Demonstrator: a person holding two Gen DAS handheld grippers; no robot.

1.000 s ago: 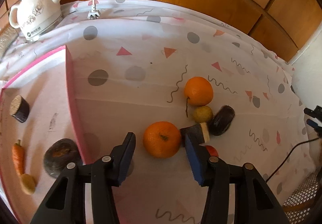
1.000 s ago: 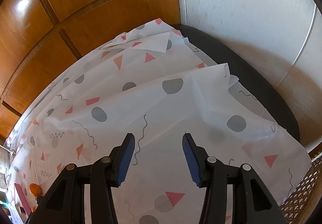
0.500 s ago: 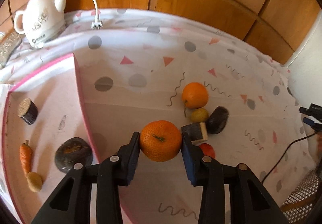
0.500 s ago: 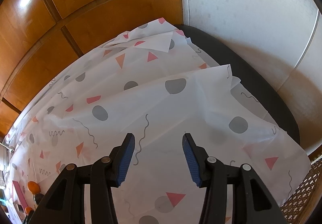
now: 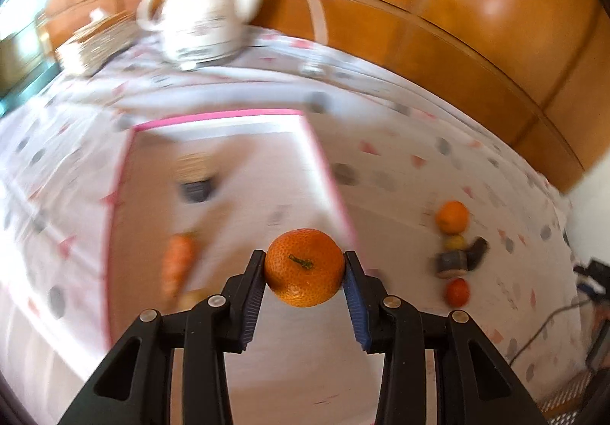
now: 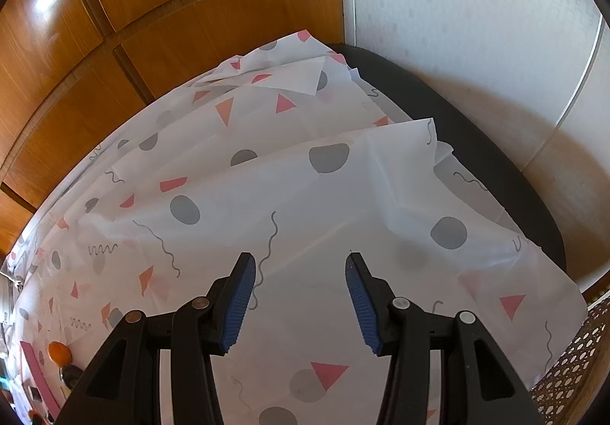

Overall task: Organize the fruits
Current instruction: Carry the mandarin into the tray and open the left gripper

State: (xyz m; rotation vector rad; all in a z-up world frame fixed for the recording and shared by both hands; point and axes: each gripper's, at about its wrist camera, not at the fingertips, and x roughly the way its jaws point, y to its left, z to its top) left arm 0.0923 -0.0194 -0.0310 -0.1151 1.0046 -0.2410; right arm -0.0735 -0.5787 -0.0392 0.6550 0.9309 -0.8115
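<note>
Two blue-padded fingers (image 5: 251, 299) of the left gripper (image 5: 305, 272) clamp a large orange (image 5: 304, 267) squarely between them, one pad pressed to each side of the fruit. The orange is held off the surface, above the right pink edge of the tray (image 5: 328, 173), with its green stem scar turned up toward the camera; being nearly round, it shows no clear long axis. Inside the blurred tray lie a carrot (image 5: 176, 264), its length running roughly toward and away from the camera, and a dark round piece (image 5: 196, 181) farther back. Well to the right on the patterned tablecloth (image 5: 400, 196) sits a cluster: a smaller orange (image 5: 452, 217), a yellowish fruit (image 5: 454, 242), dark pieces (image 5: 463, 259) and a red fruit (image 5: 457, 292). A white teapot (image 5: 198, 30) stands at the back. The right gripper (image 6: 301, 291) hangs over bare tablecloth, its jaws spread apart and holding nothing.
</note>
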